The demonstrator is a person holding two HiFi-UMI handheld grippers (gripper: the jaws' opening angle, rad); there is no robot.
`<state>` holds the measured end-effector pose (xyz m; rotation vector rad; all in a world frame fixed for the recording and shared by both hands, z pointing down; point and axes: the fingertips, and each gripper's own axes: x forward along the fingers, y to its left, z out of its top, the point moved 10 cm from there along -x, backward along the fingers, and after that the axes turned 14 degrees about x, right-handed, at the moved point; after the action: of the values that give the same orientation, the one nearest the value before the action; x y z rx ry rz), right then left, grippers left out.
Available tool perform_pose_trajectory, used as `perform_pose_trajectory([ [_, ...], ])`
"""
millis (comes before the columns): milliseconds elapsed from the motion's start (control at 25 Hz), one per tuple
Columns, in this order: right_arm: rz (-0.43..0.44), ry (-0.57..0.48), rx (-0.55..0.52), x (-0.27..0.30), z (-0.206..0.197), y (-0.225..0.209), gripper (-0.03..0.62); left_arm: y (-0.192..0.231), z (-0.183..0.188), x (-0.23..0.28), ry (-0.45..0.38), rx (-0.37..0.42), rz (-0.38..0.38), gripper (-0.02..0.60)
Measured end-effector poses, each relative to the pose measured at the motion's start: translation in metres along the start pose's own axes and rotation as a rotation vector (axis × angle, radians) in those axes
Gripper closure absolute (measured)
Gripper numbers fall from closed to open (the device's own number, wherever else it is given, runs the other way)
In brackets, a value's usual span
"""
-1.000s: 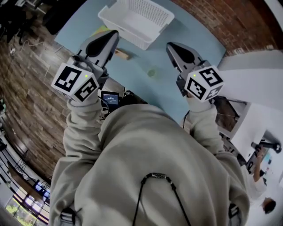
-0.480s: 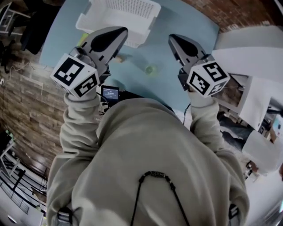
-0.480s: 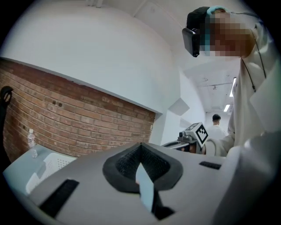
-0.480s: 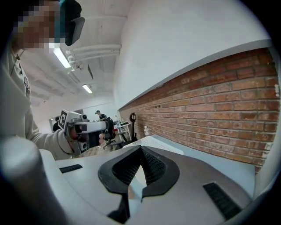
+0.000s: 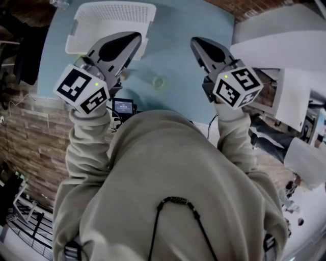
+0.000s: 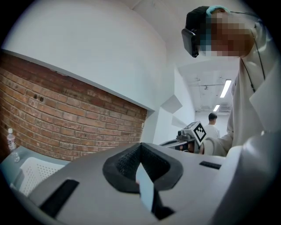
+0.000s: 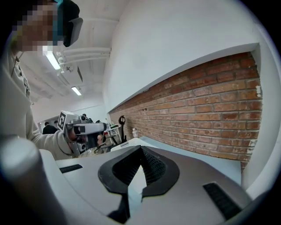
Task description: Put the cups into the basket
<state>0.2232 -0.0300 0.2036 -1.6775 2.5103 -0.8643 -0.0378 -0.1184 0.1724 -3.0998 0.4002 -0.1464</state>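
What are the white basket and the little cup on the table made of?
The basket looks like matte white moulded plastic: its walls are dotted with rows of small holes. The cup seems clear, faintly green plastic or glass, since the blue table shows through it; which one, I can't tell.

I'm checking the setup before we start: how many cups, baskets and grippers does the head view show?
Cups: 1, the cup on the table
Baskets: 1, the basket
Grippers: 2, the left gripper and the right gripper
Total: 4
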Motion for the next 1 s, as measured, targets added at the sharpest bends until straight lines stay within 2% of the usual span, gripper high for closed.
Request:
perform_pose_trajectory([
  [440, 0.034, 0.023, 0.007, 0.011, -0.004, -0.008, 0.582, -0.001, -0.004, 0.011, 0.036, -0.005, 0.016, 0.583],
  [680, 0.06, 0.11, -0.048, 0.024, -0.021, -0.002, 0.582, -0.003, -0.023, 0.004, 0.057, -0.051, 0.035, 0.583],
  [880, 0.067, 0.161, -0.052, 0.036, -0.038, -0.005, 0.582, -0.005, -0.048, 0.002, 0.066, -0.091, 0.038, 0.583],
  [1000, 0.059, 0.208, -0.069, 0.04, -0.053, -0.01, 0.58, -0.011, -0.063, 0.003, 0.1, -0.125, 0.036, 0.583],
])
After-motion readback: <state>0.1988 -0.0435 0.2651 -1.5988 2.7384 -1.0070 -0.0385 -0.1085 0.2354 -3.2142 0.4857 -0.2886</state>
